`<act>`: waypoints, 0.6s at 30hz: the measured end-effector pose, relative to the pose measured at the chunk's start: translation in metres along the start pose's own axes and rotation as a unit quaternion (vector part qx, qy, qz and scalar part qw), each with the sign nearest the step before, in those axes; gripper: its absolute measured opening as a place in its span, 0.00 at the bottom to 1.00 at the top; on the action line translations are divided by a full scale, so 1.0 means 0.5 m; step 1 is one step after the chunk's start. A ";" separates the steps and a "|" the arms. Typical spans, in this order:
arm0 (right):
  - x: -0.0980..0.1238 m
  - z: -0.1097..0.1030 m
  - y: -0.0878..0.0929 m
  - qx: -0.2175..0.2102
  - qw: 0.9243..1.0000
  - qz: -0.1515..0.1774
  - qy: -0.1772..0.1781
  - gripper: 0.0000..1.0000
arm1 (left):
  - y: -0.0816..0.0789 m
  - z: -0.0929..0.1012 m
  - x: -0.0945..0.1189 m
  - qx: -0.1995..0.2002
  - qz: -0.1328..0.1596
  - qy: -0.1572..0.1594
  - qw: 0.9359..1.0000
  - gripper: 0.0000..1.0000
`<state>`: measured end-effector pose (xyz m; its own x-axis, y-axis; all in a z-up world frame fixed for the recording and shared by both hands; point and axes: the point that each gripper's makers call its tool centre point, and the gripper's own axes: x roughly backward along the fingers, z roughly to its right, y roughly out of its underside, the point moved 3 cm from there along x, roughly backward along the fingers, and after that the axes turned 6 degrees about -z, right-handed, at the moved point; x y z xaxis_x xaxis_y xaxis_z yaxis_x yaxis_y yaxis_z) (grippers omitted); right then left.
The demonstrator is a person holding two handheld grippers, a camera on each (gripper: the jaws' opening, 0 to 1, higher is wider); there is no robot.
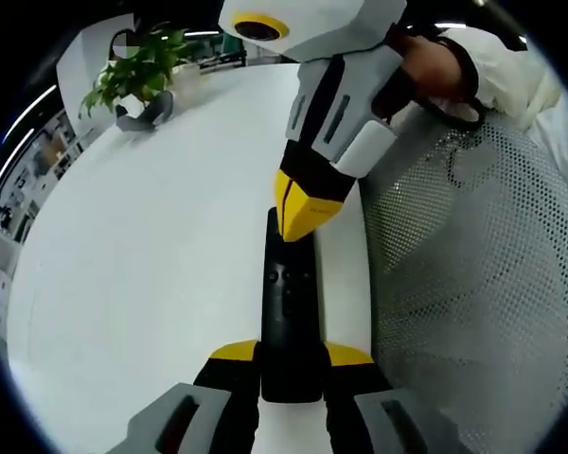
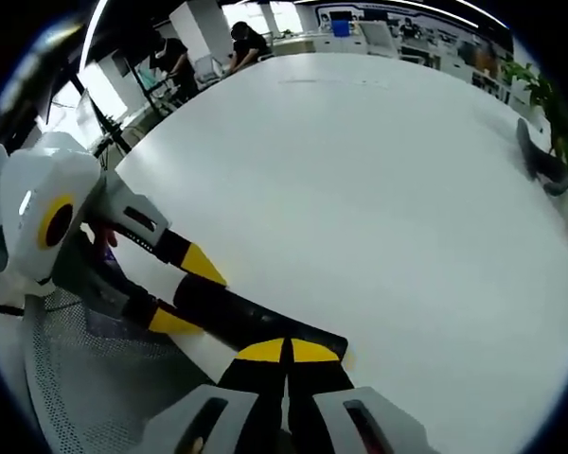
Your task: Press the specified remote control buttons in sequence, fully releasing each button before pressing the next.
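Along the near edge of the white counter, a black remote control is seen lying flat, close to the counter's rim beside a grey mesh chair back. At the 6 o'clock side of the left gripper view, the remote's near end is clamped between the yellow-tipped jaws of the left gripper, one jaw on each long side. From 12 o'clock in that view the right gripper is brought down with its yellow tips drawn together, and their point is set on the far end of the remote's top face; small round buttons can be made out just below that point. A sleeved hand is seen behind it at 1 o'clock. In the right gripper view the right gripper's jaws are seen closed tip to tip at 6 o'clock, resting against the remote, while the left gripper is seen at 8 o'clock gripping the remote's other end. A potted plant with a dark object at its base is placed at 11 o'clock, well apart from the remote.
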<state>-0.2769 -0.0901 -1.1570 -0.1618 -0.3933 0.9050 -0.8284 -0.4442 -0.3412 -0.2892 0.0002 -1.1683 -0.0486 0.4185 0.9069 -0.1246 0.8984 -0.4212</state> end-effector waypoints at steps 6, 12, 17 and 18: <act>0.001 0.001 0.004 -0.020 1.000 0.008 -0.004 0.00 | 0.000 0.000 0.000 0.001 0.003 0.000 1.000 0.24; 0.002 0.000 0.006 -0.023 0.999 0.022 -0.002 0.00 | 0.000 0.000 0.000 -0.006 0.003 0.002 1.000 0.24; 0.002 0.003 0.005 -0.037 0.999 0.027 -0.010 0.00 | 0.000 0.001 0.000 -0.006 0.006 0.000 1.000 0.24; 0.003 0.004 0.005 -0.048 0.998 0.031 -0.016 0.00 | 0.000 0.001 0.000 -0.005 0.006 0.000 1.000 0.24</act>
<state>-0.2781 -0.0934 -1.1573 -0.1978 -0.4441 0.8739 -0.8650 -0.3404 -0.3688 -0.2895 0.0003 -1.1684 -0.0494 0.4287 0.9021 -0.1135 0.8949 -0.4315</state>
